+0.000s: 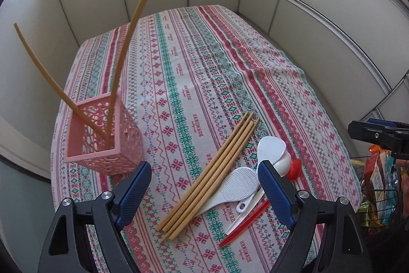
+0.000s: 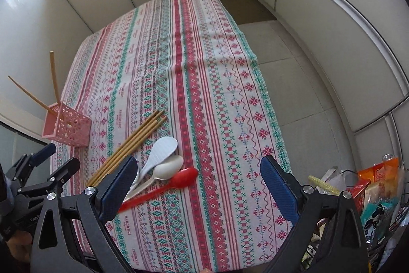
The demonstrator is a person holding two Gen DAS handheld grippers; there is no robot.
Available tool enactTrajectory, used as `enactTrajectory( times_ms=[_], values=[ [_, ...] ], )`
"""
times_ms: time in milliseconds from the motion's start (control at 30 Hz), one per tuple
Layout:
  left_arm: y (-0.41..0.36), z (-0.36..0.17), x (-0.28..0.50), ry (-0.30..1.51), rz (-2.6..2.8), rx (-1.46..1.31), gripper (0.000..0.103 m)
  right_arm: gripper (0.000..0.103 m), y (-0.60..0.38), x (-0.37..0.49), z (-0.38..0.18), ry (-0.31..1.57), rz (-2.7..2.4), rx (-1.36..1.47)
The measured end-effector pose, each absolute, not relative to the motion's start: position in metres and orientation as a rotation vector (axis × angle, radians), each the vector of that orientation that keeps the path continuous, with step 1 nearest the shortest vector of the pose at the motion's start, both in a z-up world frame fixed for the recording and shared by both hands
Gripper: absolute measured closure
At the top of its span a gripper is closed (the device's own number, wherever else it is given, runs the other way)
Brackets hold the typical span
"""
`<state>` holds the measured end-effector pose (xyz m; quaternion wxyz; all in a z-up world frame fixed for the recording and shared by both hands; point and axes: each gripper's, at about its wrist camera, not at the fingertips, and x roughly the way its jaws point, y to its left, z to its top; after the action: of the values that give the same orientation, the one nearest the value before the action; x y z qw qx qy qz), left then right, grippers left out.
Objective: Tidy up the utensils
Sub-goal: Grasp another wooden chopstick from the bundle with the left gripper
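While two chopsticks already stand splayed in the pink basket (image 1: 102, 142), four more chopsticks (image 1: 207, 178) lie loose on the patterned tablecloth (image 1: 217, 63), and the coming move, as I judge it, turns on how that bundle lies against the left gripper (image 1: 204, 186); in the left wrist view the sticks run on a long axis from about seven o'clock up to one o'clock, crossing the gap between the jaws, which stand wide apart with nothing between the pads; the basket sits at about ten o'clock from that gap, near the table's left edge. The right gripper (image 2: 199, 186) also hangs with jaws wide apart and empty; in its view the red spoon (image 2: 166, 186) lies at about nine o'clock from the gap, its handle passing behind the left finger, with the white rice paddle (image 2: 159, 152) and white spoon (image 2: 166, 168) just beyond it at ten o'clock; the chopsticks lie further off at ten o'clock. So the left hand looks nearer the chopsticks, the right nearer the spoons; a pinch across the bundle would want the jaws turned square to that diagonal axis.
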<state>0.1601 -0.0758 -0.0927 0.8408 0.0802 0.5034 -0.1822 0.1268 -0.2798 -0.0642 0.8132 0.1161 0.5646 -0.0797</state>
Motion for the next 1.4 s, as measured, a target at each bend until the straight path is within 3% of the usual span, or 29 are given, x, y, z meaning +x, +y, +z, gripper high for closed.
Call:
enactTrajectory(
  times_ms=[100,367,567,1167,1400],
  values=[
    [-0.086,-0.101,0.169,1.103,-0.414,0.177,0.02,0.005,-0.293,0.129,-0.078,1.254,-0.158,0.298],
    [-0.124,-0.141,0.203,1.218,-0.49,0.208,0.064,0.005,-0.326,0.135,-0.106,1.327,-0.185,0.412],
    [-0.151,-0.173,0.233,1.261,-0.493,0.258,0.085,0.005,-0.336,0.139,-0.112,1.331,-0.184,0.453],
    [-0.177,-0.19,0.258,1.239,-0.417,0.383,0.094,0.005,-0.338,0.148,-0.125,1.356,-0.189,0.477],
    [-0.14,-0.146,0.245,1.155,-0.394,0.301,0.098,0.005,-0.327,0.161,-0.133,1.368,-0.16,0.536]
  ],
)
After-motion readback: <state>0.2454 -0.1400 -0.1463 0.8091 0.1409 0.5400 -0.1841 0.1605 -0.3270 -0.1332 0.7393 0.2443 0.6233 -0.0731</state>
